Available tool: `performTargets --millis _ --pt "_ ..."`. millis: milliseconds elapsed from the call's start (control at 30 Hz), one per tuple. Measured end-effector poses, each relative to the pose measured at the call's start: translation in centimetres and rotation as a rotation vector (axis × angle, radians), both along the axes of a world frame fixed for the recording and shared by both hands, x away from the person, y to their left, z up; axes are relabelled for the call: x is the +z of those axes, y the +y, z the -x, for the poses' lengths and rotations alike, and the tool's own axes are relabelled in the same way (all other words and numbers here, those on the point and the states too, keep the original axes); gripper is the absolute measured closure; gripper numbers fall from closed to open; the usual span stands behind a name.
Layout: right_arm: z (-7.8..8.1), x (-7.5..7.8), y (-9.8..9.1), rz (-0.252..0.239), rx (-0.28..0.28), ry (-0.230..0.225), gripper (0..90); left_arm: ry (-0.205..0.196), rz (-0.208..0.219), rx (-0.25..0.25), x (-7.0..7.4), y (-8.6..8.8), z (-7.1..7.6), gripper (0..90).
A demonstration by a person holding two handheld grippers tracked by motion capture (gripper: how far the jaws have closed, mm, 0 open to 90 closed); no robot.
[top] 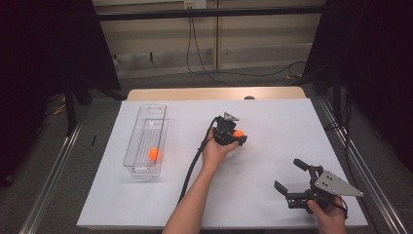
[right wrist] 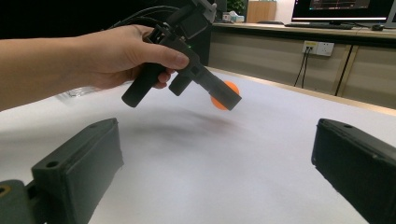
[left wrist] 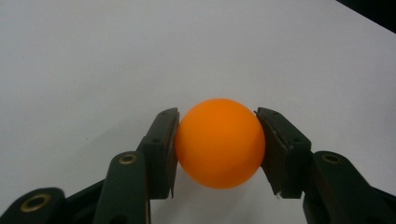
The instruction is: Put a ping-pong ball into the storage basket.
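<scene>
- One orange ball [top: 154, 154] already lies in the clear bin [top: 160, 108] near the table's [top: 272, 117] left edge; judging by that, a second ball [top: 238, 133] is next.
- The left gripper [top: 237, 138] pinches this second ball between its pads, lifted off the sheet around the table's middle.
- The right gripper [top: 288, 178], jaws spread and holding nothing, rests near the front right corner.

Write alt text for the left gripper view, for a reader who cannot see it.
A smooth orange ball sits clamped between the two black jaws of the left gripper, one flat pad pressed against each side. Behind it lies a plain white table surface, with a dark strip at the top right corner.
</scene>
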State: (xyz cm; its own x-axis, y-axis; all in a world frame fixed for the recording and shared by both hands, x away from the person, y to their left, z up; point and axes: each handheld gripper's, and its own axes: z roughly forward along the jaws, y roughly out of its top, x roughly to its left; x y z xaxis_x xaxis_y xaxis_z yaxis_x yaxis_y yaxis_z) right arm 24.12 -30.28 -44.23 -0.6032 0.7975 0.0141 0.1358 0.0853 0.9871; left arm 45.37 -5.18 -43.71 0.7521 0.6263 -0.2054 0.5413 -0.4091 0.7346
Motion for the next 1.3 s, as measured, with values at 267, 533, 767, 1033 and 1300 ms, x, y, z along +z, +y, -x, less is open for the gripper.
performTargets --millis 267,533,767,1033,1300 --pt "0.0 0.0 0.0 0.002 0.000 -0.003 1.2 0.014 -0.019 -0.013 0.1 1.0 0.5 51.0" --pt "0.0 0.0 0.0 0.003 0.001 -0.004 1.2 -0.002 -0.021 -0.007 0.4 1.9 0.8 50.9" --pt "-0.1 0.0 0.1 0.003 0.000 -0.003 1.2 -0.008 -0.023 -0.002 0.8 2.5 1.0 50.9" --pt "0.0 0.0 0.1 0.003 0.001 -0.003 1.2 -0.015 -0.038 -0.012 1.0 3.0 1.4 51.0" --pt "-0.1 0.0 0.1 0.004 0.000 -0.003 1.2 -0.009 -0.051 -0.018 0.9 3.7 1.6 50.9"
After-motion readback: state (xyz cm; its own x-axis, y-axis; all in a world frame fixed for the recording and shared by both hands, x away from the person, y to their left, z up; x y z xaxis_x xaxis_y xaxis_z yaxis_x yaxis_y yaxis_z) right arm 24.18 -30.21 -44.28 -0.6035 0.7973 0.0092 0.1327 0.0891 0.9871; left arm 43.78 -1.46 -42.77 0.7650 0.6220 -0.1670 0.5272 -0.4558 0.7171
